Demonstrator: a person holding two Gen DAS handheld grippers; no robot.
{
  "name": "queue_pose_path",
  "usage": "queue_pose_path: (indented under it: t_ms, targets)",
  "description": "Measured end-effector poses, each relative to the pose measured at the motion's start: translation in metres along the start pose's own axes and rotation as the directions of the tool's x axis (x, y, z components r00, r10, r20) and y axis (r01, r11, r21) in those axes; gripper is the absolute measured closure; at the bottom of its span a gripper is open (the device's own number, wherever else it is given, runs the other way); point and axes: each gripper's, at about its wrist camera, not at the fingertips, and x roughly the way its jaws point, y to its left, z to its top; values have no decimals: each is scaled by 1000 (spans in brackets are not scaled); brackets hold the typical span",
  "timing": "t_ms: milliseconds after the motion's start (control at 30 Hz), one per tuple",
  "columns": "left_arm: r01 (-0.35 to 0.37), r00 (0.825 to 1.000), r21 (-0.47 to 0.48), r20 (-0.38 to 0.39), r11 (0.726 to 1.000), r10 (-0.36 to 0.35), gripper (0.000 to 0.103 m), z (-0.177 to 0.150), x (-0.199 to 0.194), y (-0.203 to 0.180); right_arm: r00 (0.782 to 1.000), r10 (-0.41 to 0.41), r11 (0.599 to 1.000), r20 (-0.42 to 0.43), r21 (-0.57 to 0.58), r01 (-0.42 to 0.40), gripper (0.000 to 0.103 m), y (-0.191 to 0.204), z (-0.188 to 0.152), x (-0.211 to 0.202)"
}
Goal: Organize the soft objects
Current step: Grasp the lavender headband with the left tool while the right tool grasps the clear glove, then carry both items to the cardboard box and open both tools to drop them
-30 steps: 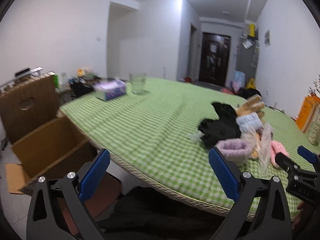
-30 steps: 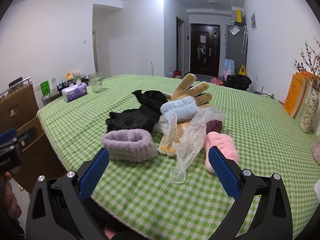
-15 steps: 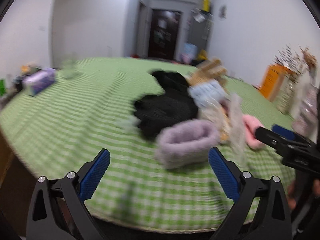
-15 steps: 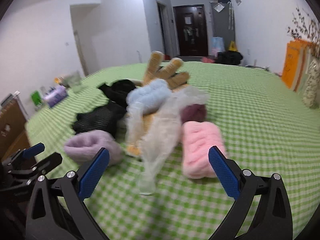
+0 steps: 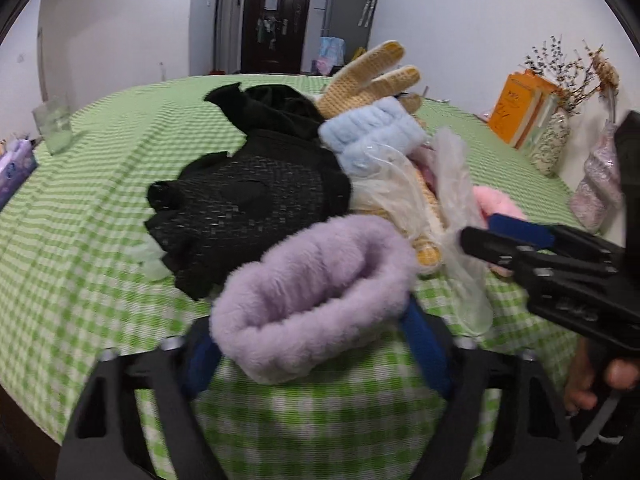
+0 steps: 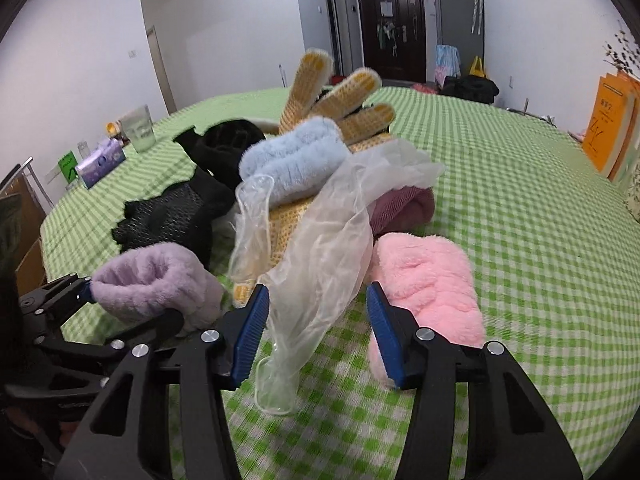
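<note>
A pile of soft things lies on the green checked tablecloth [image 6: 520,200]. At its near edge is a fluffy purple band [image 5: 312,280], and my left gripper [image 5: 308,324] is shut on it, one pad pressed to each side. A limp clear plastic glove [image 6: 324,240] hangs between the pads of my right gripper [image 6: 316,292]. That gripper is half narrowed but open, its pads not pinching the film. A pink band [image 6: 428,280] lies just to its right. Behind are a blue band [image 6: 292,156], black gloves [image 5: 248,204], a yellow knit glove [image 6: 340,88] and a maroon piece [image 6: 404,208].
A glass [image 6: 138,128] and a tissue pack [image 6: 100,160] stand at the table's far left. Orange books [image 6: 608,120] and a vase of dried stems [image 5: 552,144] stand at the right edge. A person's hand [image 5: 600,380] holds the right gripper.
Both grippers moved forward into the pile. The left fingers closed onto the purple band, and the right fingers narrowed to about half their gap around the clear glove.
</note>
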Motion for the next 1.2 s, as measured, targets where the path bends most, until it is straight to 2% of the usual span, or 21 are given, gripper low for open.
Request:
queue_pose_path:
  t_ms: [33,67,100,133,233,300,367,533,700,833,933,1067,1100,1200]
  targets:
    - [9,1000,2,5,1000,-9,50,0,-3,-2,1000,1,1000,-8,2,-1,53,0,1,4]
    - [20,1000,8,8,1000,-20,66,0,-6,-4,1000,3,1000,-13,2,-3,56,0,2,6]
    - [35,999,16,8,999,-35,75,1,-9,-6,1000,12,1000,-17,-1,-12,65,1,3,9]
    - [39,999,16,8,999,-39,76,1,-12,-7,1000,21,1000,-19,-1,-21,76,2,3,10]
    - [36,999,10,35,999,-36,79,2,-28,-6,999,33,999,-10,-12,-33,91,7,6,8]
    - [39,997,2,65,999,-39,80,5,-42,-4,999,35,999,26,-13,-35,93,11,10,-2]
    - [32,991,-7,127,999,-31,80,10,-65,-1,997,37,999,71,-16,-36,94,13,15,-16]
    - [-46,976,-43,213,998,54,80,13,-101,18,987,50,998,153,-55,-42,95,25,28,-41]
    - [-124,963,-130,222,984,151,80,4,-126,53,977,102,986,186,-147,-75,95,61,41,-47]
    - [-202,942,-215,225,956,250,80,-9,-150,88,967,174,967,186,-216,-133,95,98,49,-43]
    - [-286,908,-287,222,914,354,80,-22,-172,119,951,260,935,168,-288,-205,95,137,55,-36]
    - [-376,861,-398,186,837,474,80,-43,-202,162,920,370,876,132,-380,-298,95,189,61,-28]
    - [-400,845,-421,174,814,505,80,-49,-208,172,907,405,853,115,-405,-329,95,205,63,-25]
    - [-492,779,-494,117,717,616,80,-68,-231,205,867,494,785,62,-460,-414,95,251,65,-17]
